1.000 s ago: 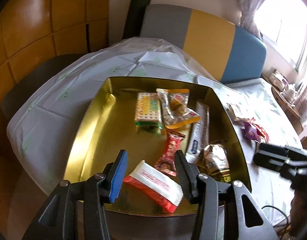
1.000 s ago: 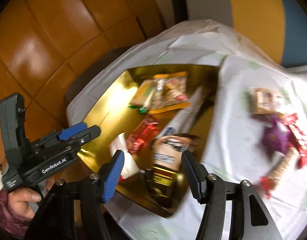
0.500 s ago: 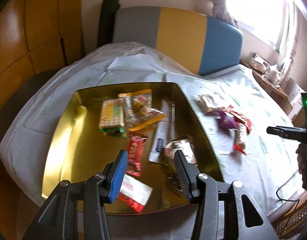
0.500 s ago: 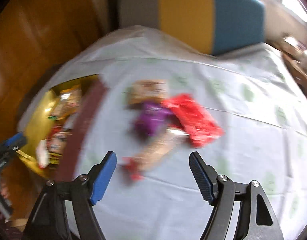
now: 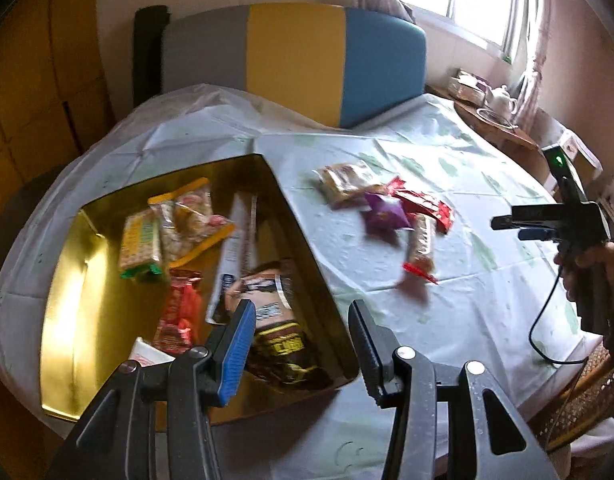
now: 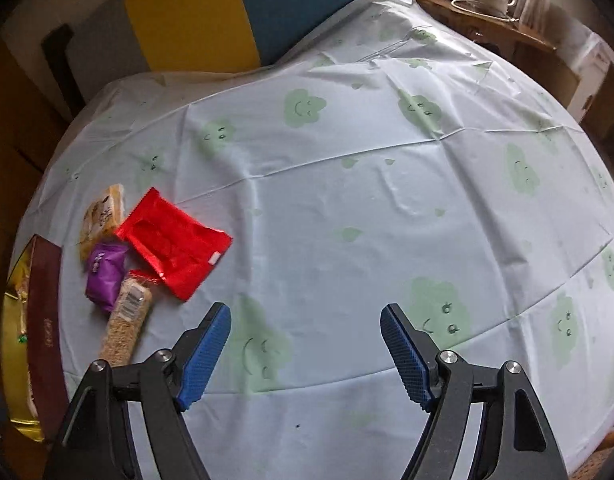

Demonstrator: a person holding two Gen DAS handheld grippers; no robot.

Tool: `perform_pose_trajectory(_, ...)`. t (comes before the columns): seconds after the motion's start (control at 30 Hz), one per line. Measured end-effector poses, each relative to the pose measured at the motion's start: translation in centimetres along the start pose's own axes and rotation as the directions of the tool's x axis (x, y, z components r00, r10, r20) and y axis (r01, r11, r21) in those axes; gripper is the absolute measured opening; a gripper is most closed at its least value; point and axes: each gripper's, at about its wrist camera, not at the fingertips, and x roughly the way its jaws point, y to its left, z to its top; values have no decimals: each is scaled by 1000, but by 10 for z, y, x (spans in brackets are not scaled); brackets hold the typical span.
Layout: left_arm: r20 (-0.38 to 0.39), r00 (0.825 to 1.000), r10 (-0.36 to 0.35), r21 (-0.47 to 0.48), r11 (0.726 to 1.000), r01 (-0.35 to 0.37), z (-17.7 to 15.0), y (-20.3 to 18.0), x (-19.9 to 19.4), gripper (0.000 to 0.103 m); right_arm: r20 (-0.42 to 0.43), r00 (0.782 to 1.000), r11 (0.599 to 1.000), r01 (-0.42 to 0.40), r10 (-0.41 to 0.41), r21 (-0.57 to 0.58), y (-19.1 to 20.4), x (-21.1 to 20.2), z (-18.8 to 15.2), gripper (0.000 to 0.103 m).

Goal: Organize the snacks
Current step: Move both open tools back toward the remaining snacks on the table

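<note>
A: Where are the snacks?

B: Several lie in the gold tin (image 5: 63, 312). Four wait on the bench (image 6: 347, 208), just right of the tin: a red packet (image 6: 175, 246), a purple pouch (image 6: 105, 272), a grain bar (image 6: 125, 326) and a tan packet (image 6: 101, 216).

A: And the tongs?

B: The right tongs (image 6: 305, 346) have just been opening, nothing between them, above bare cloth. The left tongs (image 5: 301, 346) stand released over the tin's corner.

A: Best approach?

B: I'd swing the right tongs left to the grain bar, straddle its narrow width, then close.
</note>
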Motion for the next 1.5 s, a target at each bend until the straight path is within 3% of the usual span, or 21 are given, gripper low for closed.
perform_pose_trajectory(0.83, -83, 996, -41, 183, 982, 56, 7, -68, 26, 49, 2, 1000, 999, 10, -10, -40, 13, -3, -4, 82)
perform_pose_trajectory(1.3, -123, 990, -70, 186, 978, 92, 11, -79, 39, 49, 9, 1000, 999, 16, -16, -49, 15, -4, -4, 82)
perform_pose_trajectory(1.5, -145, 980, -135, 85, 985, 148, 31, -77, 46, 49, 26, 999, 999, 23, -22, -45, 14, -8, -2, 83)
